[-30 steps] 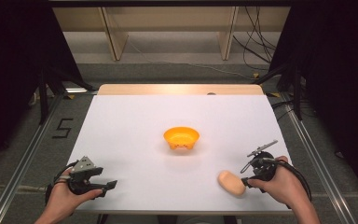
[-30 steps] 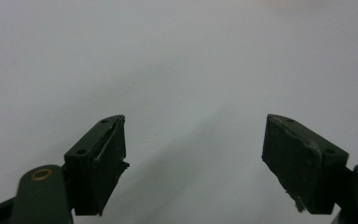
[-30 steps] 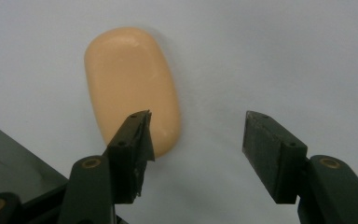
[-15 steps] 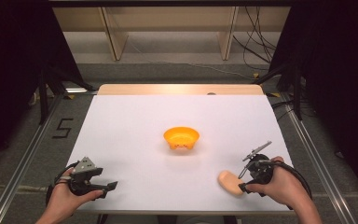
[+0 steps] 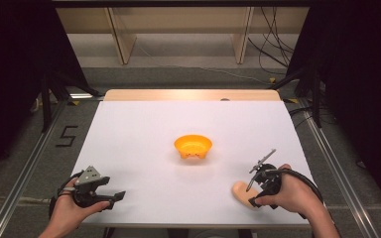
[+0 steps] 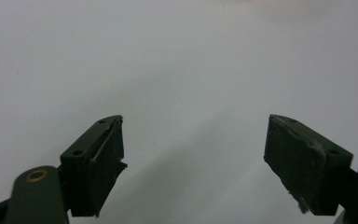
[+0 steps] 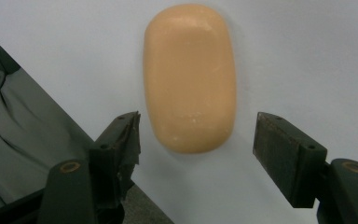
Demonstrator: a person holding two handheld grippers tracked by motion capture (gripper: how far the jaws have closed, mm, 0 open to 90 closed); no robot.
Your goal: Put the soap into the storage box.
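A pale orange oval bar, like a bread roll or soap, lies flat near the table's front right edge; up close the bar is smooth and rounded. My right gripper hovers over it, open, its jaws standing on either side of the bar's near end without touching. An orange bowl sits at the table's middle. My left gripper rests open at the front left, with bare white table between its jaws.
The white table ends close behind the bar; dark fabric past the edge shows in the right gripper view. Wooden shelving and cables stand beyond the far edge. A metal rail runs along the left.
My right gripper has moved left and down over the bar, and now straddles its near end. The left gripper and the bowl have stayed put.
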